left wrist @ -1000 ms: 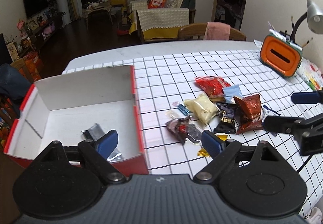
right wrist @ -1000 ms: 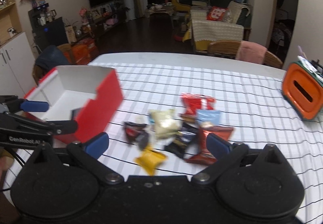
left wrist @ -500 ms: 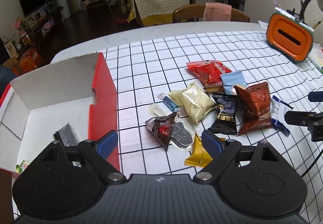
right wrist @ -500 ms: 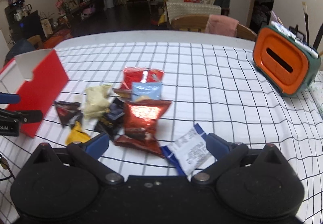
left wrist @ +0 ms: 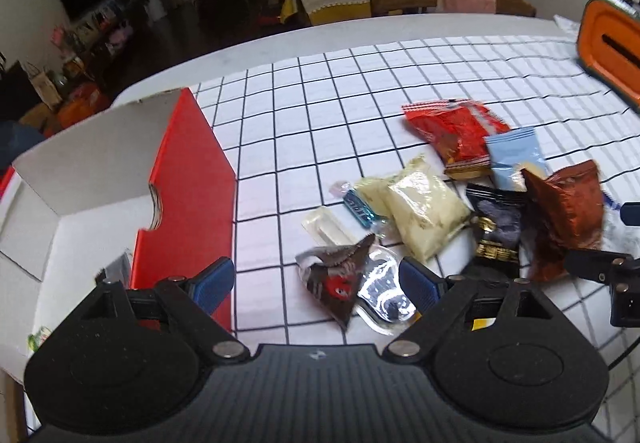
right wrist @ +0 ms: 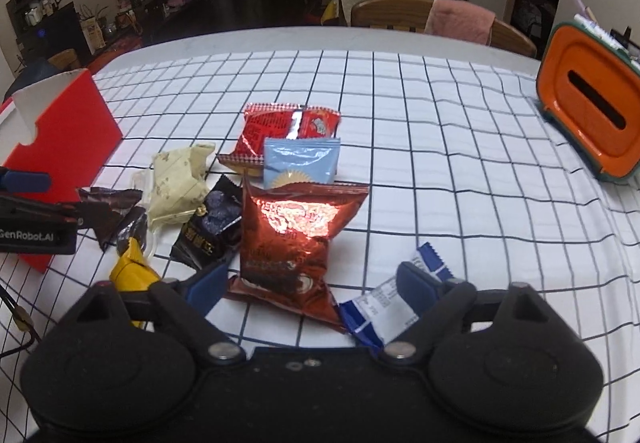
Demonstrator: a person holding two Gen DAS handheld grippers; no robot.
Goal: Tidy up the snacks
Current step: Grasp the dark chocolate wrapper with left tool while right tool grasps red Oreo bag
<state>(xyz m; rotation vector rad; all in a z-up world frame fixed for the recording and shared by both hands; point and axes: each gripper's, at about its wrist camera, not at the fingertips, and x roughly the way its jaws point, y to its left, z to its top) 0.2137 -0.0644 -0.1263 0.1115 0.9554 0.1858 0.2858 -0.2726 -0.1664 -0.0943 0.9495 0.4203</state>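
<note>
A pile of snack packets lies on the checked tablecloth. My left gripper (left wrist: 316,283) is open and empty, low over a dark triangular packet (left wrist: 334,285) and a clear wrapper (left wrist: 384,293). Beyond lie a cream packet (left wrist: 424,219), a black packet (left wrist: 496,231), a shiny red-brown bag (left wrist: 564,215), a light blue packet (left wrist: 514,155) and a red packet (left wrist: 452,131). My right gripper (right wrist: 312,285) is open and empty, its fingers either side of the red-brown bag (right wrist: 296,231). A blue-white packet (right wrist: 394,299) lies by its right finger. The red box (left wrist: 188,203) stands at the left.
An orange container (right wrist: 588,111) stands at the right on the table. A yellow packet (right wrist: 130,271) lies near my right gripper's left finger. A wooden chair (right wrist: 400,11) with a pink cloth stands behind the table's far edge. The box holds a few small items (left wrist: 116,269).
My left gripper has moved right from over the box to the dark triangular packet. My right gripper has moved right and closer, and now straddles the red-brown bag.
</note>
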